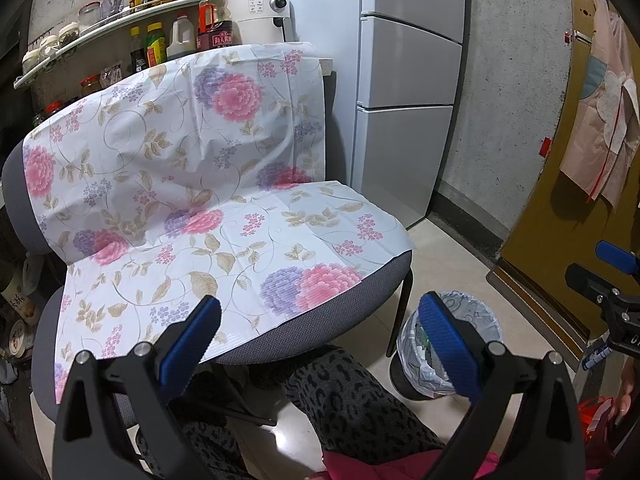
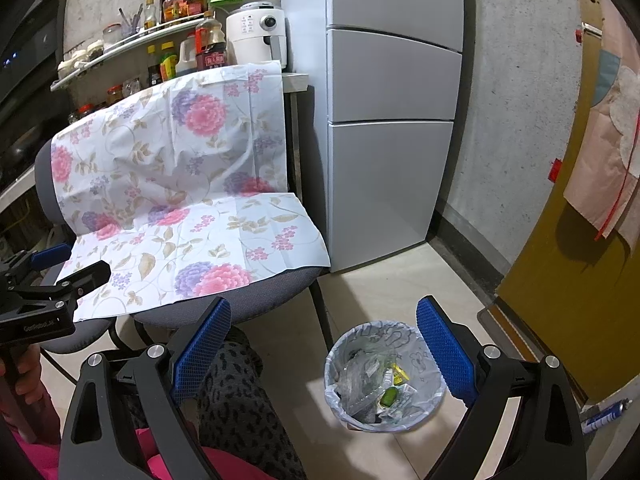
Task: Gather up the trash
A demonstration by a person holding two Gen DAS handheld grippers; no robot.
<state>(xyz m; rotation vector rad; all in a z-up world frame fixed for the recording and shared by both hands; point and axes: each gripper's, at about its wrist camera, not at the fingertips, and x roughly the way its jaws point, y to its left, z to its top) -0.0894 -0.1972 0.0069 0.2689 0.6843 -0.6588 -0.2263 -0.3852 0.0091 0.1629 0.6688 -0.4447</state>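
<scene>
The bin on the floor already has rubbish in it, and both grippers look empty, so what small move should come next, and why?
Probably none toward the bin yet. The left gripper and right gripper are open and hold nothing, and the floral sheet on the chair shows no loose trash. I would turn one gripper slowly to look for leftover trash elsewhere.

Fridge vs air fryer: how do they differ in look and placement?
The fridge is tall, grey and flat-fronted with three door panels; the air fryer is small, white and rounded with a dial. The fridge stands on the floor; the fryer sits higher, on a counter behind the chair. Both stand by the concrete wall.
</scene>
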